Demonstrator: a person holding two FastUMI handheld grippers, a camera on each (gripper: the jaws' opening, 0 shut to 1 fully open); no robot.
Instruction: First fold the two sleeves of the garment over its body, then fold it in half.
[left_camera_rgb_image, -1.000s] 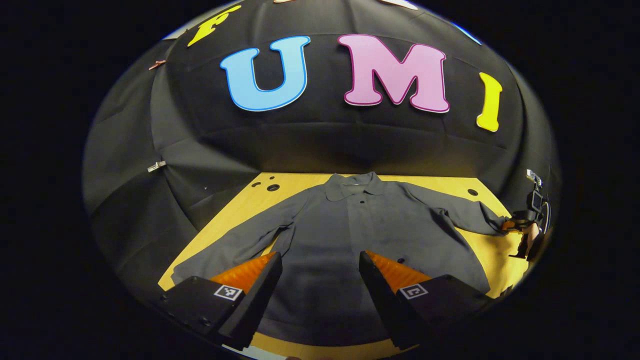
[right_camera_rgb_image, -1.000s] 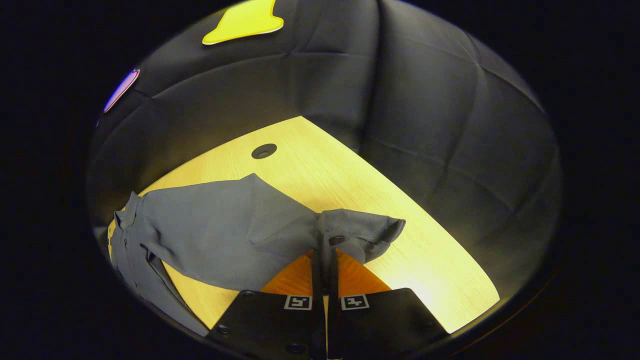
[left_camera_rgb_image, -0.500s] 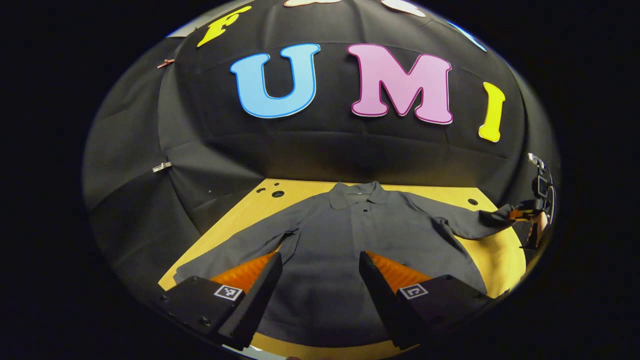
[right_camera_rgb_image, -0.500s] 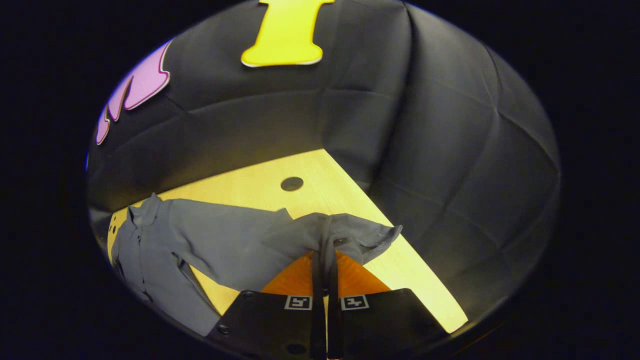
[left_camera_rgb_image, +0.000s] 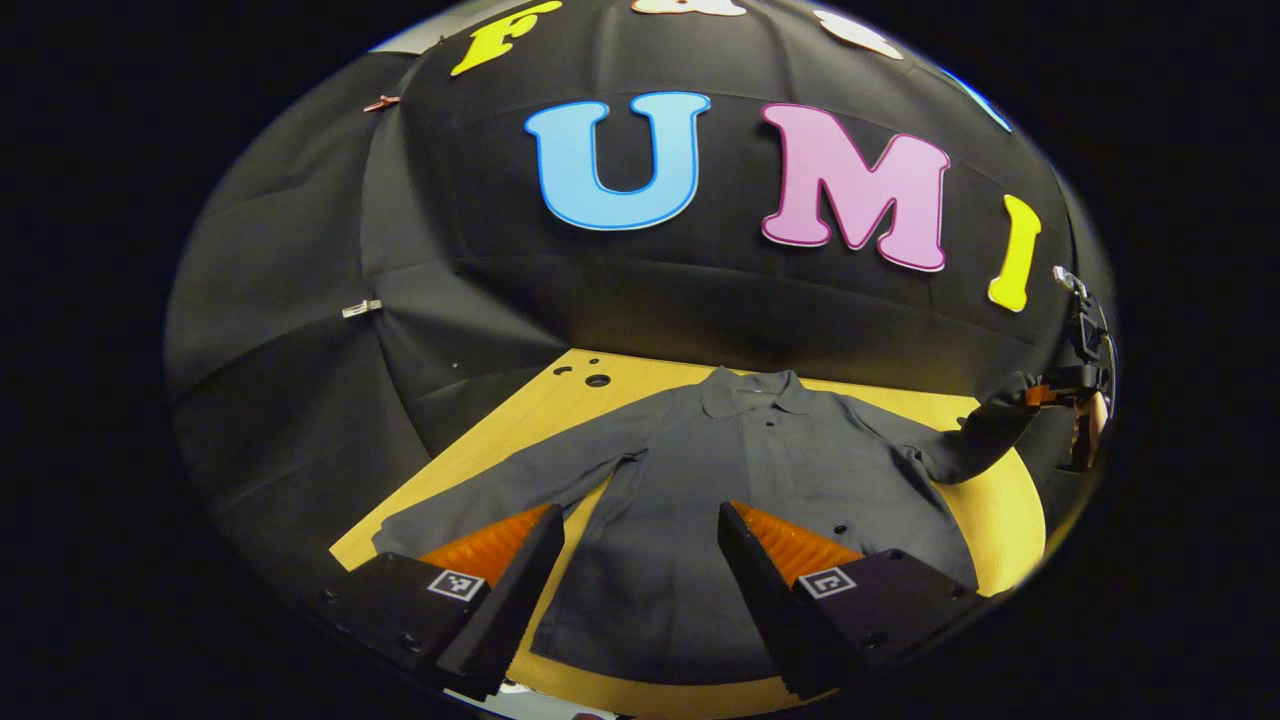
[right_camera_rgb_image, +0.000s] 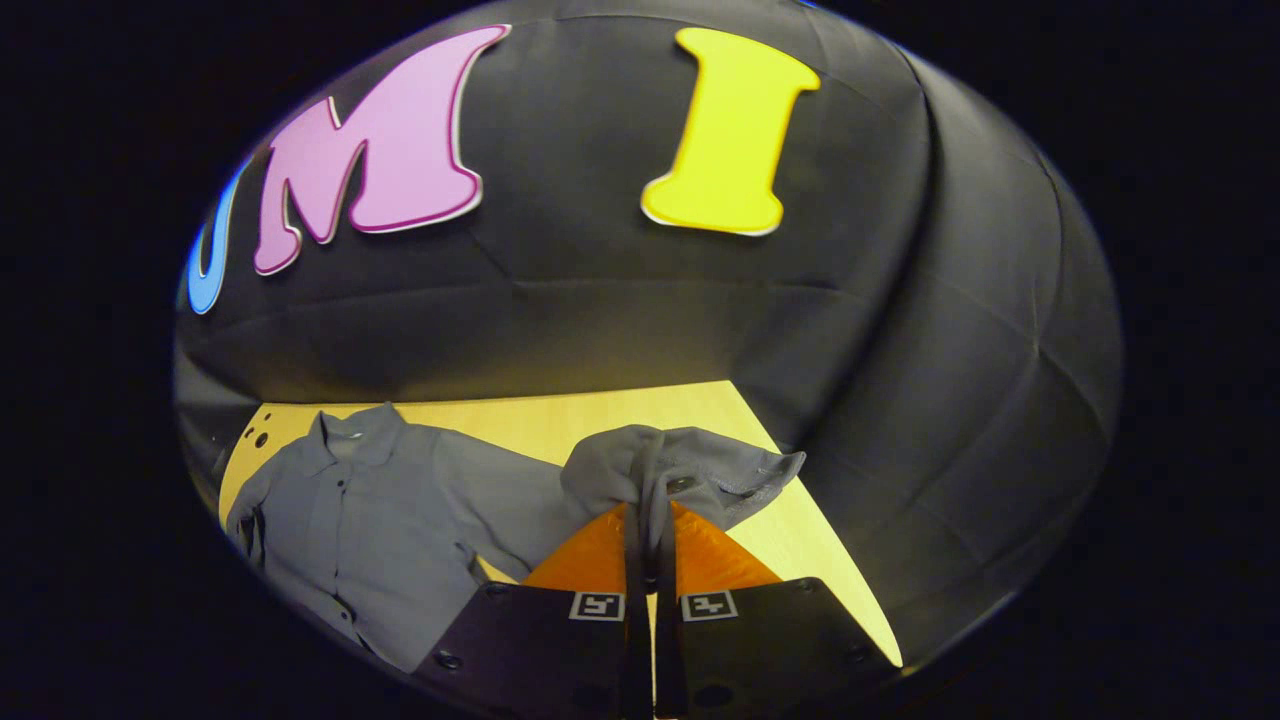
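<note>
Right gripper view: right gripper (right_camera_rgb_image: 648, 530) low in frame, jaws clamped together on the cuff (right_camera_rgb_image: 690, 470) of one sleeve, cloth bunched over the tips.
Left gripper view: left gripper (left_camera_rgb_image: 640, 530) over the near hem, jaws wide apart, nothing between them, seemingly clear of the cloth.
Shirt: shirt (left_camera_rgb_image: 740, 500) face up on the desk (left_camera_rgb_image: 1000, 520), collar (left_camera_rgb_image: 752, 392) toward the wall, hem toward the camera, buttons down the front.
Right sleeve: sleeve (left_camera_rgb_image: 960, 445) raised off the desk at its cuff end, held up near the desk's far right edge; shoulder end flat on the body side.
Left sleeve: other sleeve (left_camera_rgb_image: 500, 485) flat, spread out toward the near left corner, untouched.
Other gripper: right gripper seen far off at the right rim of the left gripper view (left_camera_rgb_image: 1050, 395), gripping the cuff.
Done: nothing folded; body fully spread.
In hand: first sleeve fold, judged just begun, cuff lifted but not carried over the body.
Left: lay this sleeve across the chest, same with the other sleeve, then hem up to collar for the half fold.
Progress: early, judged well under a quarter.
Risk: thin cloth, likely to slip or drag the shoulder askew if pulled too hard.
</note>
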